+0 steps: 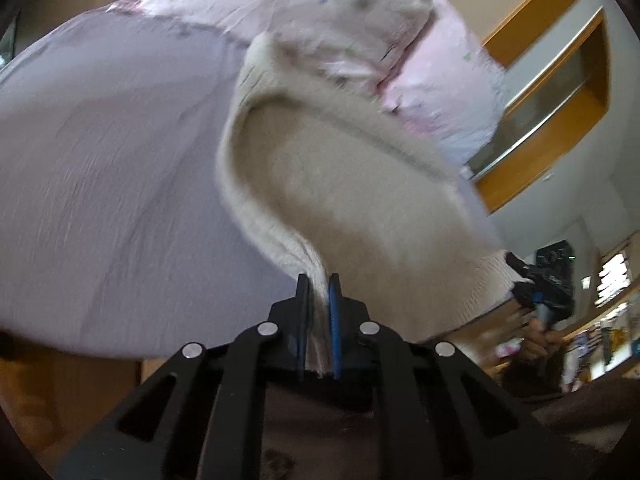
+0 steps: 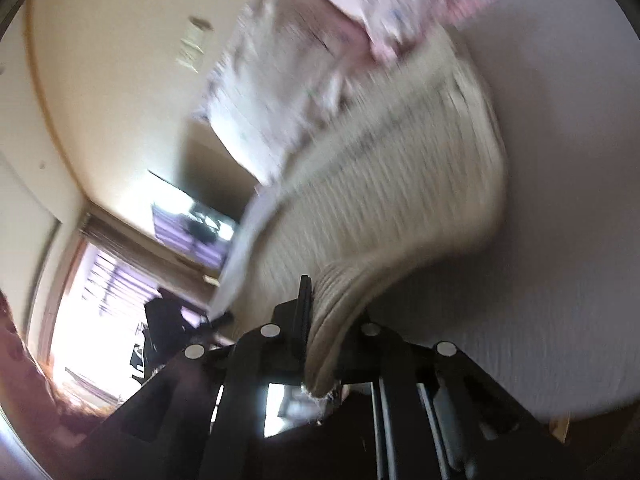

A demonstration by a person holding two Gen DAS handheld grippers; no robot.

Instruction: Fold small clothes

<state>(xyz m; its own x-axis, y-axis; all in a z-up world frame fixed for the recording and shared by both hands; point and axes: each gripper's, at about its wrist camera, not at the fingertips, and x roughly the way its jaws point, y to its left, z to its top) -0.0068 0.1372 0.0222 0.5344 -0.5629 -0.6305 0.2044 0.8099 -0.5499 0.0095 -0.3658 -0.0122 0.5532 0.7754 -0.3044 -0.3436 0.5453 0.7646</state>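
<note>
A cream ribbed knit garment [image 1: 344, 184] hangs stretched between my two grippers above the pale lilac bed sheet [image 1: 104, 184]. My left gripper [image 1: 319, 280] is shut on one edge of the knit. My right gripper [image 1: 524, 280] shows at the far right of the left wrist view, pinching the other corner. In the right wrist view my right gripper [image 2: 320, 292] is shut on the ribbed hem of the knit [image 2: 380, 200], which covers one finger. The picture is blurred by motion.
A pink patterned pillow [image 1: 444, 80] and a pale cloth [image 1: 336, 12] lie on the bed beyond the knit. A wooden-framed shelf [image 1: 560, 92] is on the wall at right. A bright window [image 2: 100, 320] and a wall screen [image 2: 192, 224] show in the right wrist view.
</note>
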